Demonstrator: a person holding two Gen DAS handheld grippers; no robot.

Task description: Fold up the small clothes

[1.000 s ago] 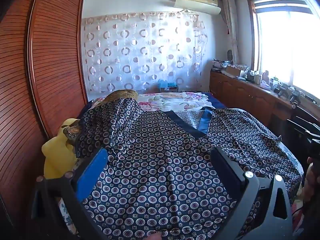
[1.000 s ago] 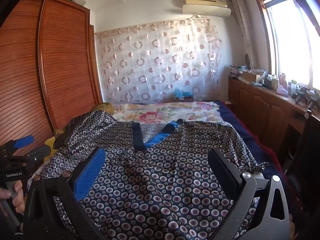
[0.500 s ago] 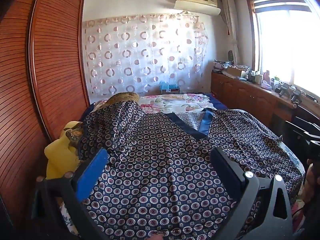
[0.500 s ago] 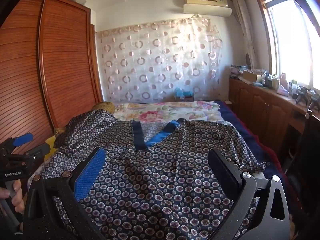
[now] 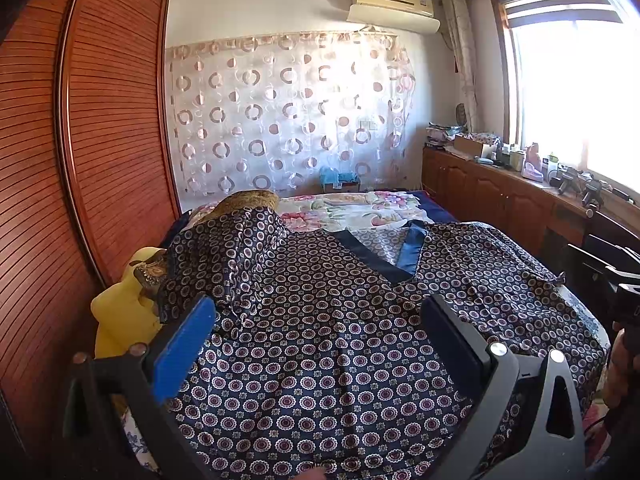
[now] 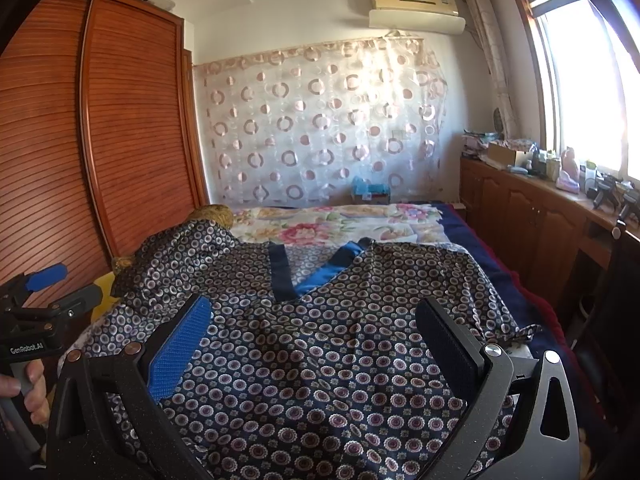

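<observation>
A dark navy garment with a circle print [image 5: 320, 320] lies spread over the bed, its blue-trimmed V neckline [image 5: 404, 256] pointing away from me. It also shows in the right wrist view [image 6: 320, 352]. Its left sleeve drapes over a raised lump at the far left. My left gripper [image 5: 320, 344] is open and empty, held above the garment's near part. My right gripper [image 6: 316, 340] is open and empty, also above the near part. The left gripper shows at the left edge of the right wrist view [image 6: 44, 300].
A floral bedsheet [image 6: 340, 220] covers the far bed. A wooden wardrobe [image 5: 60, 160] stands close on the left. A yellow pillow [image 5: 124, 312] lies by it. A wooden cabinet with clutter [image 6: 540, 208] runs along the right under the window.
Both cameras have tilted slightly, so the bed sits a little lower in view. The garment has not moved. Both grippers stay open.
</observation>
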